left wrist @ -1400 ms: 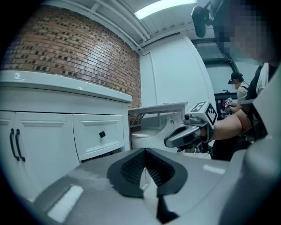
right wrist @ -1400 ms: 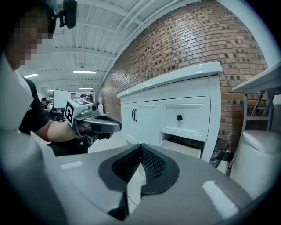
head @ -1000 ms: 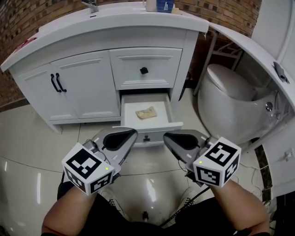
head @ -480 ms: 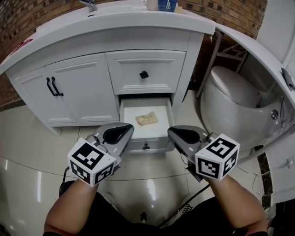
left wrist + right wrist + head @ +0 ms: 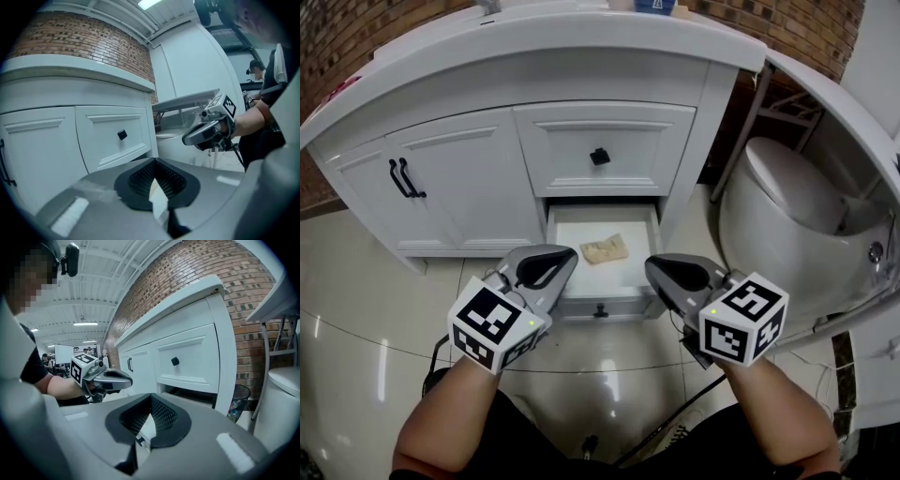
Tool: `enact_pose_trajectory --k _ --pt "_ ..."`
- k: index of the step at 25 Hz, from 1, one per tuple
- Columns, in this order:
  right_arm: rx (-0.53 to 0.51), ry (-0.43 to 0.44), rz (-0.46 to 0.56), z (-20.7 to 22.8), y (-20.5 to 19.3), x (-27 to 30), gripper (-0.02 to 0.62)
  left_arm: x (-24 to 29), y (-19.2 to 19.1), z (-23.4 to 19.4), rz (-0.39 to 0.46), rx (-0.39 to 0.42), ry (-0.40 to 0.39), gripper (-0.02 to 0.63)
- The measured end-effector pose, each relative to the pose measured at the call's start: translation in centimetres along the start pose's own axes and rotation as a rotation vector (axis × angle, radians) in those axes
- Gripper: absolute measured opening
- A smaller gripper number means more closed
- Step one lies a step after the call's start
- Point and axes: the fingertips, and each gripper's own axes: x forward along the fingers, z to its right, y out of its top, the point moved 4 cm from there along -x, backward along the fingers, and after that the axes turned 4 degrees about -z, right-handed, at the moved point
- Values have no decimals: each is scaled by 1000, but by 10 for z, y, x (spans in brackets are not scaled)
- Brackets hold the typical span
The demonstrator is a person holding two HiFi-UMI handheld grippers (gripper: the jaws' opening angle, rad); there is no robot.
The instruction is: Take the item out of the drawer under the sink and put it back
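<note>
- While the drawer (image 5: 577,225) stands open, the tan item (image 5: 606,248) lies inside, not yet taken.
- Left gripper (image 5: 570,254) and right gripper (image 5: 652,267) hover pressed together, empty; 1 must spread and reach in.

At centre frame we see the open drawer (image 5: 581,302) holding a tan item (image 5: 606,248), with our left gripper (image 5: 568,259) and right gripper (image 5: 656,270) flanking its front.

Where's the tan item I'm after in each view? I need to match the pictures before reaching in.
Head view: the tan item lies in the open bottom drawer, near the picture's centre.
Left gripper view: not in it.
Right gripper view: not in it.
Shared landmark: the black knob on the shut upper drawer shows in all three.
</note>
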Motion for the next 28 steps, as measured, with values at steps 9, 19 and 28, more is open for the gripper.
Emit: enact_pose_trajectory --k 9,19,28 --pt "-2 4 -1 4 1 2 8 23 -17 -9 -162 180 -2 7" --pt "7 16 -1 7 3 5 8 100 -29 -14 -341 529 -129 32" --pt "47 15 -4 19 0 3 8 167 -100 -30 -595 605 -294 64"
